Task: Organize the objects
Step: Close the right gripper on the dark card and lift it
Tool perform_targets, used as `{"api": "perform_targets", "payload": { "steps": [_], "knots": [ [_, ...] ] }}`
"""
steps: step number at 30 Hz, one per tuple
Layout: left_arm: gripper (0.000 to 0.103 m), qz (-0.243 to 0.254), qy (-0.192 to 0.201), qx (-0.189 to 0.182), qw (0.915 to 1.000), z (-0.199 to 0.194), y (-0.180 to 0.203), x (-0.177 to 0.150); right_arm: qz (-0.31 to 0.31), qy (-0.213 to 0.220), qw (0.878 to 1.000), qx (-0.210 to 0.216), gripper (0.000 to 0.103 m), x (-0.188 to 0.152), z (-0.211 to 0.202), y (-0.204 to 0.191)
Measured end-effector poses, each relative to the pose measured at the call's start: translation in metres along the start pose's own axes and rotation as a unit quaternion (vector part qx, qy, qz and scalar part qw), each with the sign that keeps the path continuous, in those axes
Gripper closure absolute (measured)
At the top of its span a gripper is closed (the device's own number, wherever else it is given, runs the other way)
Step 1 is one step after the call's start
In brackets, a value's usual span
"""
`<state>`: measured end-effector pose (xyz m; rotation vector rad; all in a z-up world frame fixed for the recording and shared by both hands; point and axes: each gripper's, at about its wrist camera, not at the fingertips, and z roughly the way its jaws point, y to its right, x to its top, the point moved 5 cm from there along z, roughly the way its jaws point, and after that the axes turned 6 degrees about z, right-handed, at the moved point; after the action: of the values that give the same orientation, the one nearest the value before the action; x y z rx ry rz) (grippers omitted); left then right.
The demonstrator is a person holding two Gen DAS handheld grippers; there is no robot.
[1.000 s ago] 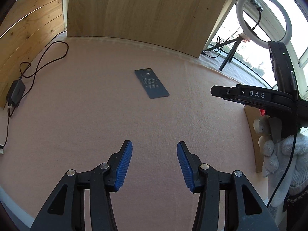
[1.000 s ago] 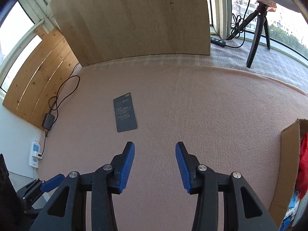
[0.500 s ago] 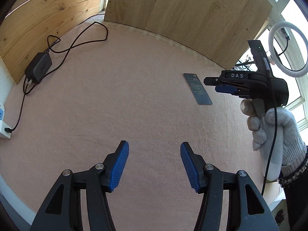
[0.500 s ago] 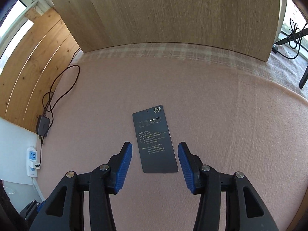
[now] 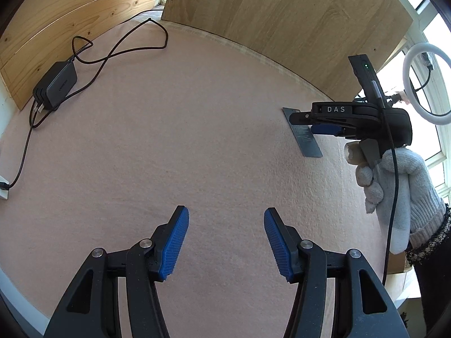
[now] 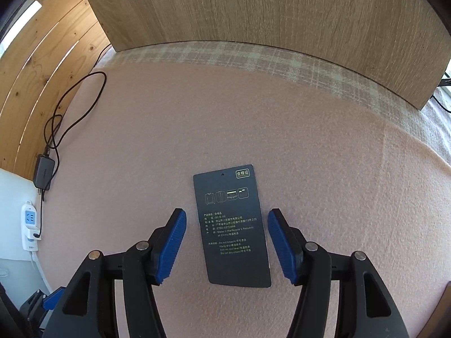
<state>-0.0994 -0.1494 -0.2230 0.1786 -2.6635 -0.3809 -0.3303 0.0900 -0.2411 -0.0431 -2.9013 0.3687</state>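
right gripper (image 6: 227,242) gapes, empty, astride the flat tag (image 6: 232,225); closing may just skid it (left gripper (image 5: 225,242) likewise gapes, idle).

Bare blanket (image 6: 310,140) around card (image 6: 232,225)

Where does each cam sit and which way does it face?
Left wrist: on the left tongs, looking forward and down over the pink blanket; own open blue pads show, plus the right tongs and gloved hand at right.
Right wrist: on the right tongs, looking down at the dark hang tag between its open pads.
Shared: tag, blanket, power adapter, wooden board.
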Motion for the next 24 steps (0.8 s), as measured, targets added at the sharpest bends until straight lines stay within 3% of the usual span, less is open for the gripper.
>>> {"api": "perform_targets", "payload": {
  "steps": [10, 12, 14, 16, 24],
  "knots": [
    [0.044, -0.003, -0.005, -0.001, 1.0000, 0.004, 0.001, -0.002, -0.043, 0.000, 0.998, -0.046, 0.040, -0.007, 0.004, -0.006],
    [0.044, -0.004, -0.005, 0.000, 1.0000, 0.004, 0.001, -0.003, -0.054, 0.002, 0.997, -0.059, 0.043, -0.010, 0.004, -0.008],
    [0.044, -0.004, -0.006, -0.002, 1.0000, 0.005, 0.002, -0.004, -0.063, 0.004, 0.995, -0.075, 0.052, -0.013, 0.004, -0.007],
    [0.044, -0.003, -0.005, -0.002, 1.0000, 0.005, 0.004, -0.004, -0.060, 0.005, 0.995, -0.075, 0.058, -0.015, 0.001, -0.006],
    [0.044, 0.009, -0.005, 0.000, 0.9999, 0.006, 0.022, -0.007, -0.048, 0.008, 0.997, -0.060, 0.058, -0.038, -0.009, 0.004]
  ]
}}
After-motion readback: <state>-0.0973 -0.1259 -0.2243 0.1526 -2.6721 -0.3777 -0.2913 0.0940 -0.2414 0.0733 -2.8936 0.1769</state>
